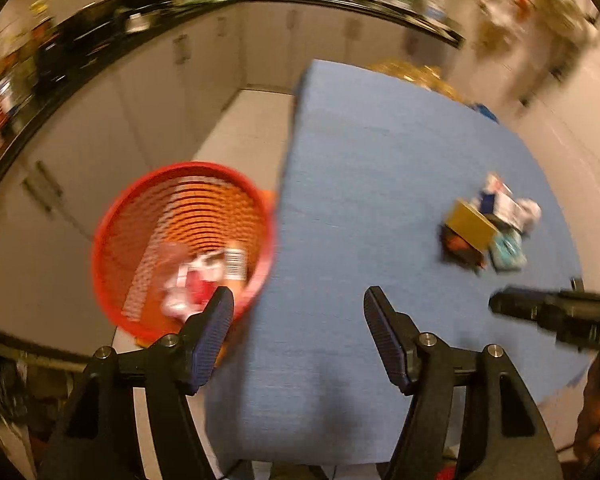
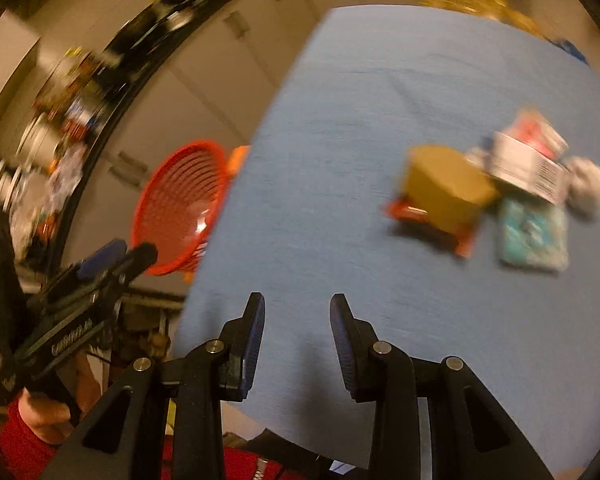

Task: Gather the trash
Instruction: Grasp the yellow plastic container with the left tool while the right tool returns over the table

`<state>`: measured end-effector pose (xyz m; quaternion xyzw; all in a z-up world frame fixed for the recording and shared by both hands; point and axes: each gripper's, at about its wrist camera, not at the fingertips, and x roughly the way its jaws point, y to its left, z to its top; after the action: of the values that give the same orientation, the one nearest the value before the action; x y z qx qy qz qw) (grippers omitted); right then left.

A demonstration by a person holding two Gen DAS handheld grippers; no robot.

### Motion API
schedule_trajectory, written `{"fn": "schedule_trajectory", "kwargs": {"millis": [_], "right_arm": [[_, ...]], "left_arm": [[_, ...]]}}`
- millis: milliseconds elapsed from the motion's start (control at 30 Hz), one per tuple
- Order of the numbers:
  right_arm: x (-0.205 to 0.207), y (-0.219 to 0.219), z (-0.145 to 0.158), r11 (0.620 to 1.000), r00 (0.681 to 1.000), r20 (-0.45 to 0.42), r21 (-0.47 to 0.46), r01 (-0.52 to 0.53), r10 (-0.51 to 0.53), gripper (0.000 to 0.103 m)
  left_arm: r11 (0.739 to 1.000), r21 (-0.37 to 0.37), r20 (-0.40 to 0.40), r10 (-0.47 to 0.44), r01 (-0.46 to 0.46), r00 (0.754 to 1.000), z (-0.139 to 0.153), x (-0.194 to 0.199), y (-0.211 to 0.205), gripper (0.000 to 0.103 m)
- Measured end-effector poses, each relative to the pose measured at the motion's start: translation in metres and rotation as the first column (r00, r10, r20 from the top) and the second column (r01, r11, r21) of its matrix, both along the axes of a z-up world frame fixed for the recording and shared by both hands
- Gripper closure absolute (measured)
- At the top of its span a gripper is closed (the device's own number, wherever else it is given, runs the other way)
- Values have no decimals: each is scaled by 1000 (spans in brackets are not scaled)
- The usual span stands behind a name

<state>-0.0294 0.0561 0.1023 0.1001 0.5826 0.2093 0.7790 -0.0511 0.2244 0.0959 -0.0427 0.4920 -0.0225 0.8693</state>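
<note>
Left of the wide-open, empty left tool (image 1: 298, 304) stands the red basket (image 1: 112, 240) with wrappers inside, while the trash pile (image 2: 496, 196) lies on the blue worktop (image 2: 340, 160) ahead-right of the slightly parted, empty right tool (image 2: 298, 312).

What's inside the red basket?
The red basket already holds some trash: a crumpled white and red wrapper and a pack with a barcode label. The picture is blurry, and the left gripper's fingertip covers the basket's near part, so more may hide there.
</note>
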Motion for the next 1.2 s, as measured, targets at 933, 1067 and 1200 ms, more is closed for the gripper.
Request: {"fn": "schedule_trajectory", "kwargs": {"millis": [933,1067,1200], "right_arm": [[-5,-186,-3,923,927,-36,94,374,-372,58],[-3,-200,-3,913,918,-34,92,397,-396,57],[-3,-211,-2,907,910,-31,82,414,-413,57]], "left_arm": [[932,35,-1,-361,361,932,0,75,-165,19],[897,114,-41,-425,427,904,-15,95,-185,19],[847,217,-105,-474,485,874,-36,111,-203,19]]}}
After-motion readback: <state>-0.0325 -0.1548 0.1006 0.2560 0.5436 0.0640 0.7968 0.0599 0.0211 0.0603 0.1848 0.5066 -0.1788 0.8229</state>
